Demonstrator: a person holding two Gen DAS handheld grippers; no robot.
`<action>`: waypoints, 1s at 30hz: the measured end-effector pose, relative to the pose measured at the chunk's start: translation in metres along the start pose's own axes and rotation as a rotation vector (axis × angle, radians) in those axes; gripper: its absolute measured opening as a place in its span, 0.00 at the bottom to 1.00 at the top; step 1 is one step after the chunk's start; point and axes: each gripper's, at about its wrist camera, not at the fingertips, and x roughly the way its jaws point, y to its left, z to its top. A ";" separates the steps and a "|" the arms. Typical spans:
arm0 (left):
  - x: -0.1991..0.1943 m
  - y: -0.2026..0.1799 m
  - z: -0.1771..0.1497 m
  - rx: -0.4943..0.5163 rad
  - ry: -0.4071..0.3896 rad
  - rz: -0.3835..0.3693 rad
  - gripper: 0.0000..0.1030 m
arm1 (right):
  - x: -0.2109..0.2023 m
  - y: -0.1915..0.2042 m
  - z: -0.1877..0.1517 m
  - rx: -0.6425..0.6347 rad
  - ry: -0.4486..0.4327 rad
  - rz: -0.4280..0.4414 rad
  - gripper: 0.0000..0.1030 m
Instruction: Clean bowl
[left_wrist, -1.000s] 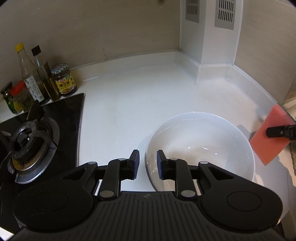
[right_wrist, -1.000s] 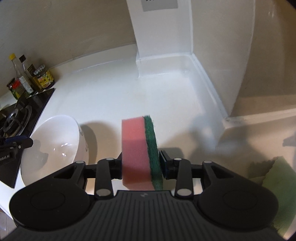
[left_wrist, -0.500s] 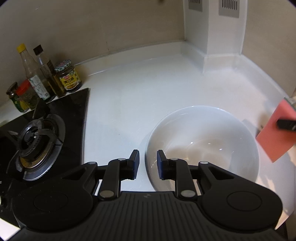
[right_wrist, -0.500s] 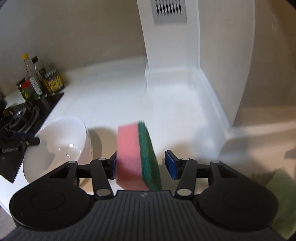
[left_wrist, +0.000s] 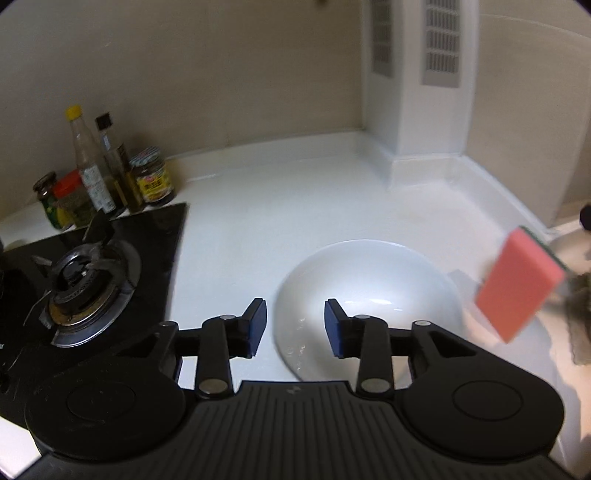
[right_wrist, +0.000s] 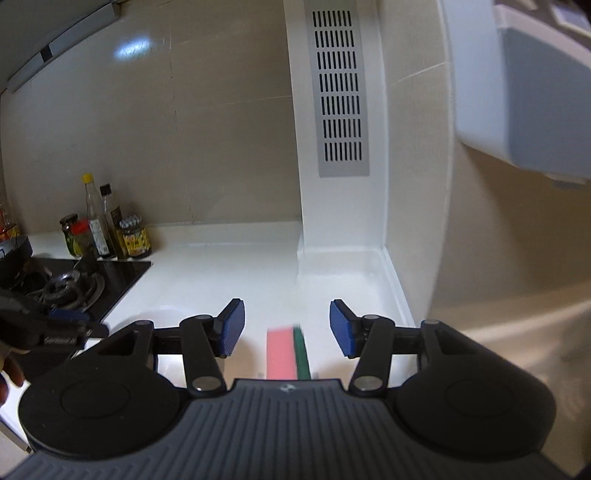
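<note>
The white countertop (left_wrist: 295, 206) spreads ahead of both grippers and meets a beige tiled wall (right_wrist: 184, 140) at the back, where a white column carrying a grey vent grille (right_wrist: 341, 92) stands straight ahead of the right gripper. Ahead and to the left of the left gripper lies the black glass hob (left_wrist: 122, 266) with its gas burner (left_wrist: 79, 284), and beyond the hob's far edge a cluster of condiment bottles and jars (left_wrist: 107, 181) stands against the wall. The white bowl (left_wrist: 369, 302) sits upright on the countertop just ahead of the left gripper (left_wrist: 294, 326), whose blue-padded fingers are spread apart; the near left part of the bowl's rim lies between them, and whether either pad touches it cannot be told. From the right wrist view only a sliver of the bowl shows, low and to the left, behind the finger linkage. The right gripper (right_wrist: 287, 326) is likewise spread wide, pinching nothing. The pink sponge with a green scouring side (right_wrist: 286, 354) appears between its fingers but clear of both pads, blurred, close to the gripper body. In the left wrist view the same sponge (left_wrist: 517, 284) shows tilted and blurred to the right of the bowl, apart from its rim.
</note>
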 end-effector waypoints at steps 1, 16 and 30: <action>-0.005 -0.002 -0.004 -0.001 -0.015 -0.010 0.41 | -0.008 0.001 -0.004 0.005 0.003 -0.004 0.45; -0.143 -0.023 -0.145 -0.091 -0.058 0.007 0.41 | -0.103 0.018 -0.065 -0.073 0.080 0.008 0.45; -0.170 -0.027 -0.171 -0.189 -0.075 0.040 0.41 | -0.106 0.019 -0.067 -0.129 0.063 0.077 0.45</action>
